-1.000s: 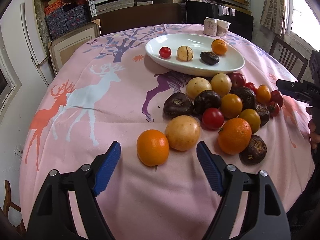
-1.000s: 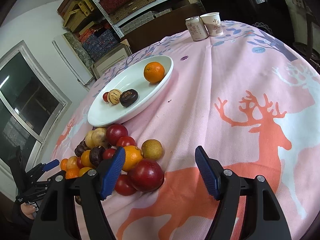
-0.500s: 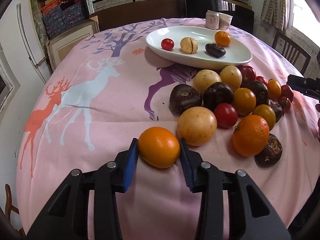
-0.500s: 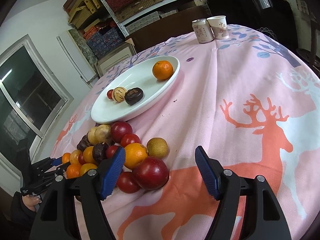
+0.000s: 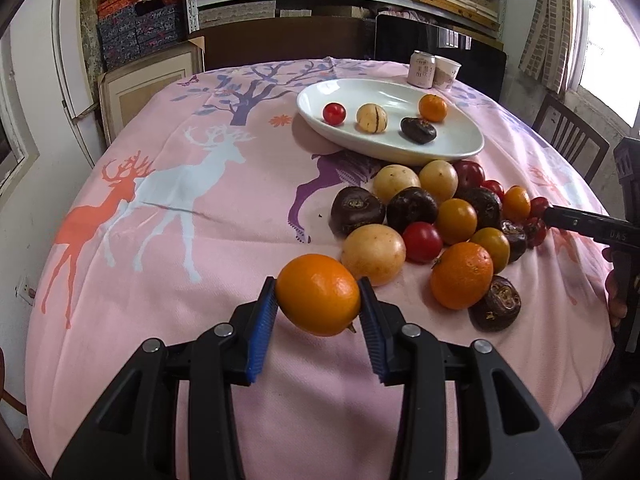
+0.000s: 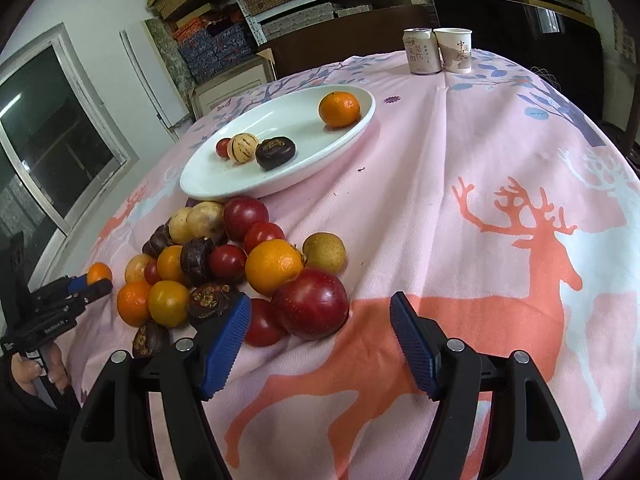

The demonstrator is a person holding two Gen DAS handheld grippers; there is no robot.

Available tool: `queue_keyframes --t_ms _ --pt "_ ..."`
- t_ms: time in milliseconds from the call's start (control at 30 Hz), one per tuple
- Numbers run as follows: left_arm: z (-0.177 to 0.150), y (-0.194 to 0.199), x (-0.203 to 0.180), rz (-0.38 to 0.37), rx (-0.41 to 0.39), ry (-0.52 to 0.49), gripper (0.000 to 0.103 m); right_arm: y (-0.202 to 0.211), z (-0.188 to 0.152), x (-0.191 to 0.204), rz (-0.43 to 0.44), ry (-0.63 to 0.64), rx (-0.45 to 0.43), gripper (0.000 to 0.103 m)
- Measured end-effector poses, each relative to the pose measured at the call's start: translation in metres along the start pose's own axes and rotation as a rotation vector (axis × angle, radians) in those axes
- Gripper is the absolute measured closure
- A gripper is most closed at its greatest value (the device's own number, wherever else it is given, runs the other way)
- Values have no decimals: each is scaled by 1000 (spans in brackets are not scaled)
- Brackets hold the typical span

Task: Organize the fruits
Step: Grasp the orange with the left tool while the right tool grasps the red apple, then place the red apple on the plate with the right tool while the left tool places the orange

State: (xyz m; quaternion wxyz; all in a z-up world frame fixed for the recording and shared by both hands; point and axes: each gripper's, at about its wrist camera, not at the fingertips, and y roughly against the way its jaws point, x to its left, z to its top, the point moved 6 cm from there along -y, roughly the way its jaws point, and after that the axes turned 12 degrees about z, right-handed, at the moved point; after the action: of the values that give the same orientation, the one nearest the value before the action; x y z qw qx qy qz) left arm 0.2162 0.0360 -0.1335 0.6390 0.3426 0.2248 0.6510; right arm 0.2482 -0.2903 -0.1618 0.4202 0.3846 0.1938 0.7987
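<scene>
while left fingers (image 5: 318,312) pinch an orange (image 5: 318,294), right fingers (image 6: 320,332), closing, hold nothing.

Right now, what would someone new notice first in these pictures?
The left claw pinching an orange just above the pink cloth. Beside it lies a heap of fruit, and behind that a white dish holding four pieces.
</scene>
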Motion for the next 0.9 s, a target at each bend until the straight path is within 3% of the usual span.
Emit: queue_keyframes --t_ms 167,300,633,900 --pt "-3 1 -6 -14 4 -5 64 -3 3 2 32 -6 -1 58" --pt "-6 -1 -6 -14 13 -2 63 -2 3 5 10 11 -1 63" --pt "6 8 -9 -30 -19 9 63 18 8 11 -13 48 -54 64" --pt "51 13 -21 -53 -80 6 63 38 53 22 -92 166 -125 64"
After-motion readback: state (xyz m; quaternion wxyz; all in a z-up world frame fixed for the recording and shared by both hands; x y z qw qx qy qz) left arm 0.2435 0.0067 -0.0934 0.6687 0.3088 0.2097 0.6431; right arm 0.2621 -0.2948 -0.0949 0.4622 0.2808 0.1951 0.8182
